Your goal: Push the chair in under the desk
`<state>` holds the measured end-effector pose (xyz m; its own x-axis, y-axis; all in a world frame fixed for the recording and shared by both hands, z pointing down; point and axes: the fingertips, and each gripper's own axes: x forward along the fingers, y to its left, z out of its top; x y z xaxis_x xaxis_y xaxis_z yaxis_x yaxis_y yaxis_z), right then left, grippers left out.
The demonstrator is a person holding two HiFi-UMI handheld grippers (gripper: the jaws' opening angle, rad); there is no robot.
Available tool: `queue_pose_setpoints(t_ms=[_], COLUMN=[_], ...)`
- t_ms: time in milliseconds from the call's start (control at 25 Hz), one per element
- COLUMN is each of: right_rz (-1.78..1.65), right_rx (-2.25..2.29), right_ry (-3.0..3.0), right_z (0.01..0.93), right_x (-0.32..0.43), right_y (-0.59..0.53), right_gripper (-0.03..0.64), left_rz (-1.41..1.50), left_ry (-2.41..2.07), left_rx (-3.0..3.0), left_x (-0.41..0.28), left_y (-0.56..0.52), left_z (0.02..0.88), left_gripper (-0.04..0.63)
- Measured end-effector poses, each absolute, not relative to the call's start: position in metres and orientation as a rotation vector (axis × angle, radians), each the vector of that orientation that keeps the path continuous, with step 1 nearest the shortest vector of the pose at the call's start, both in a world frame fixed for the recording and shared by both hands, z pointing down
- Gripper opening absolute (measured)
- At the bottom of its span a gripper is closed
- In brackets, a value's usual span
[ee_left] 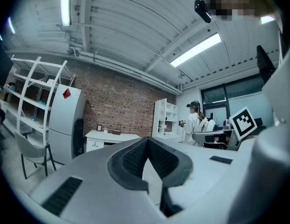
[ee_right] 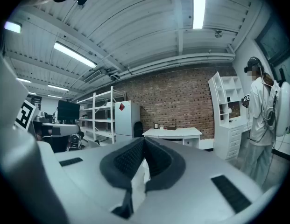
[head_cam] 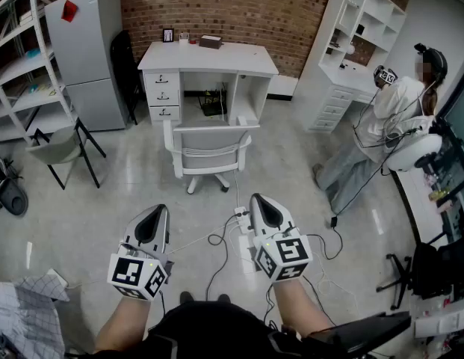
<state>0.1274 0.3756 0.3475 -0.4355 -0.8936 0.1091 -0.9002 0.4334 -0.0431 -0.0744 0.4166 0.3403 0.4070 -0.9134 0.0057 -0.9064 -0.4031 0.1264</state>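
Both tongs were pressed together with nothing pinched in either: my left gripper (head_cam: 151, 219) and my right gripper (head_cam: 263, 206) hung side by side, low over the floor (head_cam: 127, 178) and well apart from the chair (head_cam: 209, 152); each gripper's own view showed dark pads meeting, left (ee_left: 147, 146) and right (ee_right: 144, 148).

The chair stood on the floor in front of the desk (head_cam: 217, 58), its backrest (head_cam: 211, 139) toward me and its seat facing the knee opening (head_cam: 205, 88), not yet under the front edge of the desk.

I judged it a light, stiff swivel chair on casters, likely to roll readily on that smooth floor and as likely to veer or spin if pushed off-centre; closed tongs would do for a shove, so the top rail of the backrest, one gripper toward each end, looked the place to bear on it. Loose cables (head_cam: 217, 241) lay on the floor between me and the casters and could snag a foot or a wheel.

As for containers: three drawers (head_cam: 164, 96) on the desk's left side were shut, their contents unseen; the knee opening held something dark (head_cam: 213, 103) at its back, too small to name.
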Motion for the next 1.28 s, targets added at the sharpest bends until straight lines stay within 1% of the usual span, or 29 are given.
queue_pose_setpoints(t_ms=[200,800,1040,1280], right_rz=[0.126,0.140,0.123,0.118], right_rx=[1.627,1.667,1.622,1.674], right_ry=[-2.602,-2.607,-2.599,-2.573], right_z=[0.341,0.342,0.342,0.345], right_x=[0.114,0.105,0.079,0.066], right_y=[0.376,0.375,0.378,0.379], right_gripper=[0.006,0.006,0.006,0.006], left_rz=[-0.074,-0.068,-0.085,-0.103], left_ry=[-1.664,-1.682,-1.680,-1.626], left_rx=[2.537,2.549,2.524,2.566], left_x=[-0.085,-0.090,-0.112,-0.128], left_y=[0.417,0.416,0.415,0.416], left_z=[0.341,0.344,0.347,0.350], left_gripper=[0.008,0.008,0.008,0.008])
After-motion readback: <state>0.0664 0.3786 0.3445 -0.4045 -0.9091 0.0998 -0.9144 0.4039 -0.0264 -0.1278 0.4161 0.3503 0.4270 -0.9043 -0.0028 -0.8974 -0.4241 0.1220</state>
